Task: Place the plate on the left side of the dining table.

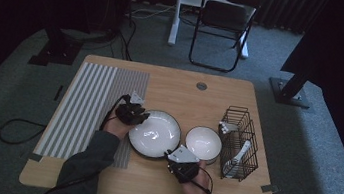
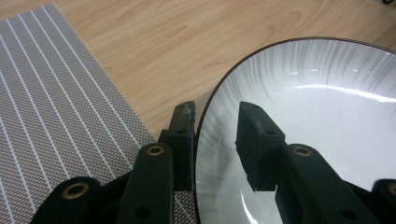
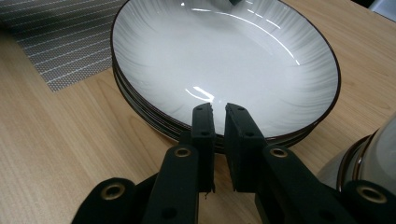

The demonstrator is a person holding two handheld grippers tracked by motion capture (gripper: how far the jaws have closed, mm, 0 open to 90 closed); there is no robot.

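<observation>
A stack of white plates with dark rims [image 1: 155,132] [image 3: 224,60] sits mid-table. My left gripper [image 1: 136,117] [image 2: 217,112] is at the top plate's [image 2: 317,102] left rim. Its jaws straddle that rim, one outside and one inside over the white surface, with a gap left at the inner pad. My right gripper [image 1: 172,155] [image 3: 218,109] is at the stack's near right edge. Its jaws are almost together with nothing between them, their tips just over the rim.
A white bowl [image 1: 203,142] [image 3: 373,158] stands right of the plates. A black wire basket [image 1: 239,143] with white utensils is farther right. A grey striped placemat [image 1: 88,106] [image 2: 56,102] covers the table's [image 1: 186,91] left side. A folding chair [image 1: 223,18] stands beyond the table.
</observation>
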